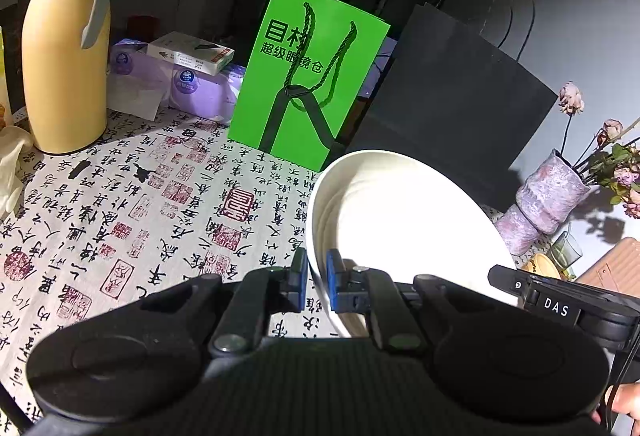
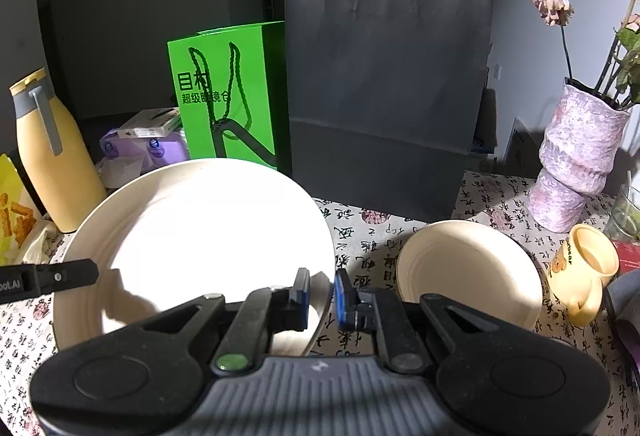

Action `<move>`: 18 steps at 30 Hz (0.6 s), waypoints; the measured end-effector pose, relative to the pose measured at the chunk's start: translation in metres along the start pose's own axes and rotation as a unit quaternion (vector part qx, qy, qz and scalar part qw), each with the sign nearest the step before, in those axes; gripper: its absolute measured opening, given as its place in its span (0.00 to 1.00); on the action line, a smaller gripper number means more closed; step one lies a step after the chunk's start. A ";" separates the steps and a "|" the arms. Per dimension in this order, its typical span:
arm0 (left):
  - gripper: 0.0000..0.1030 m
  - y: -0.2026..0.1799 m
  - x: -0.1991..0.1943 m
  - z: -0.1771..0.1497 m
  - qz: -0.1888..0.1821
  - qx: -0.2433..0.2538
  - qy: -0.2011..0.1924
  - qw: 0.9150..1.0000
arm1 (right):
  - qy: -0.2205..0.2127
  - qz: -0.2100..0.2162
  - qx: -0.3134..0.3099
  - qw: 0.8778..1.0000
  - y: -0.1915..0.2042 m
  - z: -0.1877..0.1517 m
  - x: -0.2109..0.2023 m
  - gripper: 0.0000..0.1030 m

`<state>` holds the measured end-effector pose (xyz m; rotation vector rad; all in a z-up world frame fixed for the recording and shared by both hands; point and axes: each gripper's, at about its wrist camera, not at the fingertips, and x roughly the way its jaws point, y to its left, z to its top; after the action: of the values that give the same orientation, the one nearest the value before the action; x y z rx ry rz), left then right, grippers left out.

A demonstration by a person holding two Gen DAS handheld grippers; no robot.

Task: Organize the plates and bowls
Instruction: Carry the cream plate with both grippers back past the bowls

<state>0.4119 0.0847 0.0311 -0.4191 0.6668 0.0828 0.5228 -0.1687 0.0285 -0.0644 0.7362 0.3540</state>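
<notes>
Between the two sets of tongs hangs the big white plate, lifted off the surface. The left tongs pinch its left rim and the right tongs pinch its right rim, both nearly closed on it. Just right of the right tongs sits a smaller plate, so I think stacking is only starting. Ahead stand a green bag and a grey bag; a yellow mug sits close to the small plate.
</notes>
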 end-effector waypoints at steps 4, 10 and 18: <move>0.10 -0.002 -0.010 -0.004 0.001 0.001 -0.004 1.000 | -0.002 0.002 -0.001 1.000 0.001 -0.004 -0.008 0.12; 0.10 -0.004 -0.023 -0.009 0.004 0.003 -0.008 1.000 | -0.006 0.005 0.001 1.000 0.004 -0.009 -0.021 0.12; 0.10 -0.005 -0.040 -0.017 0.001 0.005 -0.013 1.000 | -0.015 0.007 0.002 1.000 0.005 -0.016 -0.039 0.12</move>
<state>0.3719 0.0754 0.0459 -0.4078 0.6428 0.0876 0.4840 -0.1778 0.0432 -0.0503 0.7081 0.3672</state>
